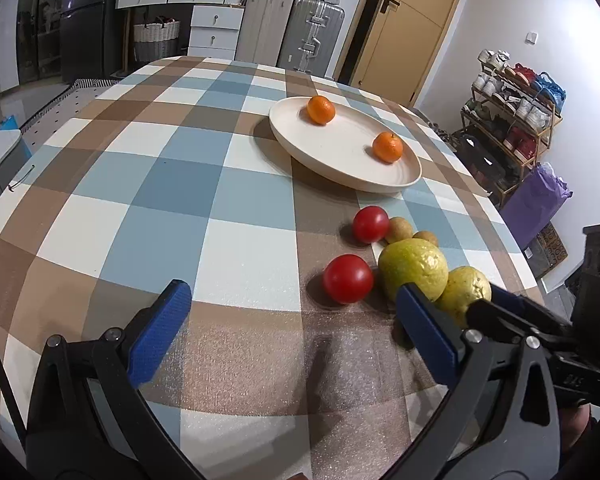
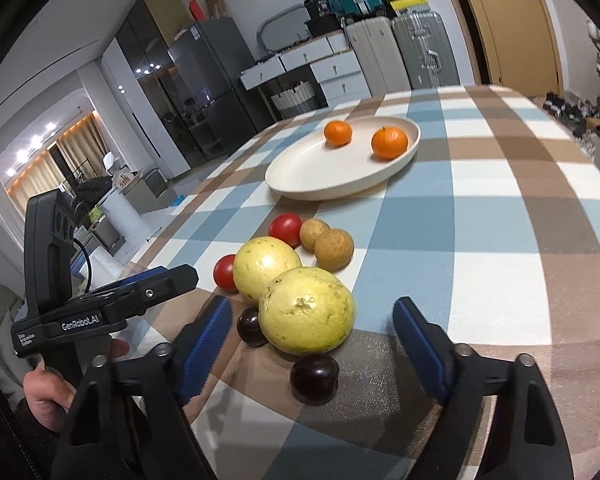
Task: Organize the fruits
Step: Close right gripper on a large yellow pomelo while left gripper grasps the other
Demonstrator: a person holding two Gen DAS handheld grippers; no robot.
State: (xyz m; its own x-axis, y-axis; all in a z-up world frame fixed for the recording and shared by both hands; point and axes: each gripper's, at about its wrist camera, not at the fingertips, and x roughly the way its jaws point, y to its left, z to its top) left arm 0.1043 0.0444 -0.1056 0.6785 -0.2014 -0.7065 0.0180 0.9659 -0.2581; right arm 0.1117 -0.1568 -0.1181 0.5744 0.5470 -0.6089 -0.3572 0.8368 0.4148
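A cream plate (image 1: 340,160) (image 2: 320,176) holds two oranges (image 1: 321,109) (image 1: 387,147) (image 2: 338,132) (image 2: 389,143). In front of it lie two red tomatoes (image 1: 370,224) (image 1: 347,278) (image 2: 285,229), two yellow-green guavas (image 1: 414,267) (image 2: 307,311) (image 2: 265,267), two small brown fruits (image 1: 399,229) (image 2: 334,249) and two dark plums (image 2: 314,378) (image 2: 250,326). My left gripper (image 1: 292,300) is open and empty, just before the near tomato. My right gripper (image 2: 312,320) is open, its fingers on either side of the near guava, not touching it.
The table has a checked cloth (image 1: 172,184). The left gripper's body (image 2: 100,304) and the hand holding it sit at the left of the right wrist view. Suitcases (image 1: 312,36), drawers (image 1: 212,20), a shoe rack (image 1: 512,120) and a door (image 1: 412,20) stand beyond the table.
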